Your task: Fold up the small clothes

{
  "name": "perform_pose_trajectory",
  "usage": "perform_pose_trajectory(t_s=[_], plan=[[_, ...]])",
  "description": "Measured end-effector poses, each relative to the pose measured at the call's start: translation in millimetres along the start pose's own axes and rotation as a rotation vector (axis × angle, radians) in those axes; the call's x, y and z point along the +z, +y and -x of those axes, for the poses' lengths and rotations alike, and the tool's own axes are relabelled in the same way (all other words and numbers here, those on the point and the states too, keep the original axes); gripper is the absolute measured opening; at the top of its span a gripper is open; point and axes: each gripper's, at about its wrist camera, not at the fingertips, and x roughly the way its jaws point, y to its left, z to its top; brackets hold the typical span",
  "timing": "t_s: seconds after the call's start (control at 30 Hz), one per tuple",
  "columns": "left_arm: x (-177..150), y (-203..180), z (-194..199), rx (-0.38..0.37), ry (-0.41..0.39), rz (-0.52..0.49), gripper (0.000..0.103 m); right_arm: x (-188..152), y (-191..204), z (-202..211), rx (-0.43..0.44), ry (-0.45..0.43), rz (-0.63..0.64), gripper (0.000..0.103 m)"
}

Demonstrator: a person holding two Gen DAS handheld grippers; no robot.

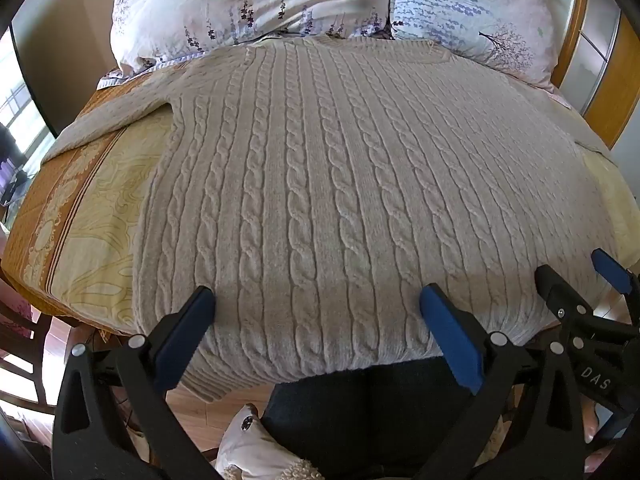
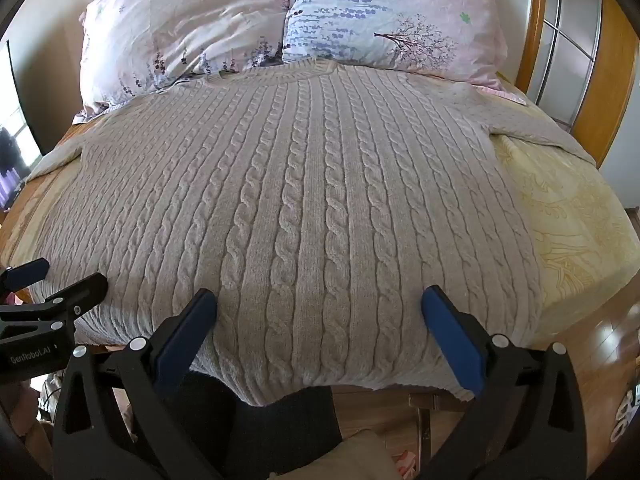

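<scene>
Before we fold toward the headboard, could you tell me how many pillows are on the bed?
2: one pillow at far left, the other pillow at far right, both behind the sweater's collar.

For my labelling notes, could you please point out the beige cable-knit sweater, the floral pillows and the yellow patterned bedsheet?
Beige cable-knit sweater (image 1: pixel 320 184): left wrist view, centre of its front.
Floral pillows (image 2: pixel 192 28): right wrist view, left pillow's face.
Yellow patterned bedsheet (image 2: pixel 572 216): right wrist view, bare part right of sweater.

Bright daylight from left window (image 1: pixel 16 120), soft shadows, sharp pics w/ fisheye-warped edges.
</scene>
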Motion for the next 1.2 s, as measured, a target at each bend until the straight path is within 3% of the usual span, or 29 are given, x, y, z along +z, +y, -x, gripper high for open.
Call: perform_pose_trajectory(t_s=[1.2], plan=[[0.0, 0.0, 0.1, -0.001, -0.003, 0.001, 0.101, 0.0, 0.7, -0.7, -0.001, 0.0, 0.003, 0.102]])
